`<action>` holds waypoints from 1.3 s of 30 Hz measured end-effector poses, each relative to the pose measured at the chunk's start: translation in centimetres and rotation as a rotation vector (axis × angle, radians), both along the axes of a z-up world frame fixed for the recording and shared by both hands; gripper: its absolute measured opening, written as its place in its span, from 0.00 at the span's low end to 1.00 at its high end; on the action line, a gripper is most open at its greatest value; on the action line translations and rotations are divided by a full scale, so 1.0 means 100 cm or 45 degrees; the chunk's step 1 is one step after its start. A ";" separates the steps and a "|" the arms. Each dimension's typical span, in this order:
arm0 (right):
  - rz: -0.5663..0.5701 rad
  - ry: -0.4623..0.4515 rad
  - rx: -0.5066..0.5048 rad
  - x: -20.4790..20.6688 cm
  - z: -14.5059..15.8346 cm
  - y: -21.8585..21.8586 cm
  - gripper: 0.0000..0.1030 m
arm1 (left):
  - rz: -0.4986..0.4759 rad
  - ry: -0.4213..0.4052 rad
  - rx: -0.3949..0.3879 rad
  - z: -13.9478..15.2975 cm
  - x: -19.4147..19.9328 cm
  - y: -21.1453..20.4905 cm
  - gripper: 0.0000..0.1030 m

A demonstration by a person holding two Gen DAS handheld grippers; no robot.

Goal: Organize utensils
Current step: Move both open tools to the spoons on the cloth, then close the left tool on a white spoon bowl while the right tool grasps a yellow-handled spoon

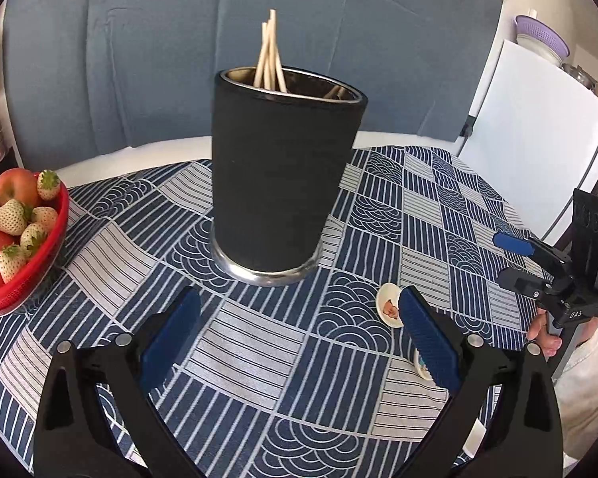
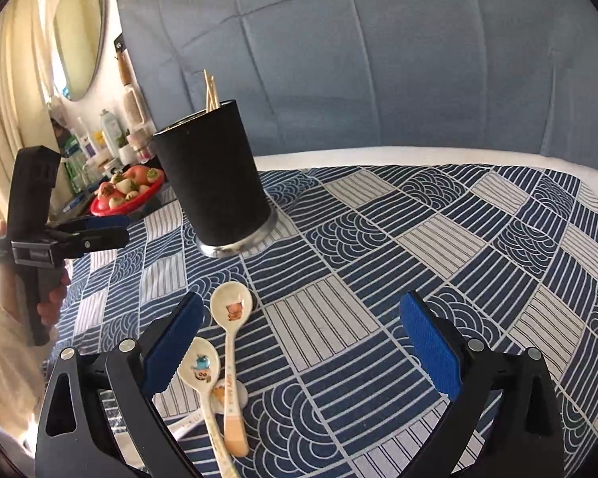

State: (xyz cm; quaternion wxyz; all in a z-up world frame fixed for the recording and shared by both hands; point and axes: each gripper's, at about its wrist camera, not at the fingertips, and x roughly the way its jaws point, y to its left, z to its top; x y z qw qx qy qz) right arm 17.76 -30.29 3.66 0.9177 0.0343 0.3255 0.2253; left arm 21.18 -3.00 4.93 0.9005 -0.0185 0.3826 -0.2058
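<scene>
**Both claws hanging open above the table**

I am holding my right gripper (image 2: 299, 342) spread wide and empty, the spoons (image 2: 229, 342) lying just inside its left finger. My left gripper (image 1: 299, 326) is gaping empty too. Beyond both, the black holder (image 1: 279, 175) is standing upright with chopsticks (image 1: 270, 55) inside.

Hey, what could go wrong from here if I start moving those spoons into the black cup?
1. The spoons lie crossed and overlapping, so the open right tool may grab two or flick one away.
2. The cup is tall and narrow; a bump could tip it.
3. Chopsticks already lean across its mouth and may block a spoon.
</scene>
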 end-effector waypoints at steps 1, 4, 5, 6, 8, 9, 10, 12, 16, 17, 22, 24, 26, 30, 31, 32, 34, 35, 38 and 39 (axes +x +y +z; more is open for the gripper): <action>-0.010 -0.008 -0.008 -0.004 -0.001 -0.002 0.92 | -0.025 0.017 -0.002 -0.001 0.001 -0.005 0.94; -0.001 0.019 -0.087 -0.011 -0.008 -0.001 0.92 | -0.089 0.041 0.044 -0.007 0.002 -0.023 0.94; 0.000 0.046 -0.122 -0.013 -0.011 0.000 0.92 | -0.108 0.042 0.067 -0.010 0.003 -0.029 0.94; 0.013 0.074 -0.132 -0.014 -0.015 0.000 0.92 | -0.125 0.046 0.086 -0.013 0.004 -0.035 0.94; 0.051 0.151 -0.124 -0.017 -0.021 0.000 0.92 | -0.163 0.065 0.105 -0.019 0.009 -0.045 0.94; 0.062 0.176 -0.122 -0.019 -0.023 0.000 0.92 | -0.178 0.075 0.110 -0.021 0.012 -0.049 0.94; 0.073 0.190 -0.121 -0.021 -0.025 0.000 0.92 | -0.189 0.084 0.119 -0.024 0.015 -0.053 0.94; 0.095 0.220 -0.133 -0.023 -0.029 0.001 0.92 | -0.208 0.085 0.150 -0.029 0.021 -0.062 0.94; 0.092 0.229 -0.142 -0.025 -0.031 0.006 0.91 | -0.252 0.125 0.197 -0.039 0.029 -0.077 0.92; 0.094 0.211 -0.153 -0.027 -0.030 0.008 0.91 | -0.263 0.125 0.208 -0.041 0.031 -0.081 0.91; 0.153 0.210 -0.185 -0.032 -0.035 0.023 0.90 | -0.324 0.173 0.217 -0.052 0.038 -0.095 0.77; 0.175 0.224 -0.198 -0.035 -0.038 0.028 0.89 | -0.364 0.198 0.220 -0.057 0.040 -0.100 0.61; 0.207 0.241 -0.229 -0.036 -0.042 0.033 0.71 | -0.400 0.231 0.178 -0.058 0.041 -0.101 0.42; 0.281 0.288 -0.250 -0.037 -0.044 0.039 0.52 | -0.442 0.274 0.137 -0.058 0.044 -0.101 0.09; 0.285 0.285 -0.253 -0.037 -0.043 0.039 0.50 | -0.441 0.273 0.133 -0.057 0.045 -0.103 0.09; 0.285 0.285 -0.254 -0.036 -0.042 0.040 0.49 | -0.431 0.265 0.136 -0.055 0.044 -0.102 0.09; 0.274 0.299 -0.232 -0.034 -0.041 0.039 0.48 | -0.430 0.264 0.126 -0.051 0.043 -0.104 0.08; 0.274 0.316 -0.215 -0.032 -0.041 0.038 0.47 | -0.432 0.257 0.121 -0.049 0.041 -0.104 0.08; 0.268 0.342 -0.167 -0.029 -0.042 0.037 0.39 | -0.433 0.217 0.115 -0.039 0.033 -0.104 0.07; 0.272 0.351 -0.150 -0.028 -0.042 0.037 0.30 | -0.438 0.203 0.119 -0.035 0.031 -0.105 0.07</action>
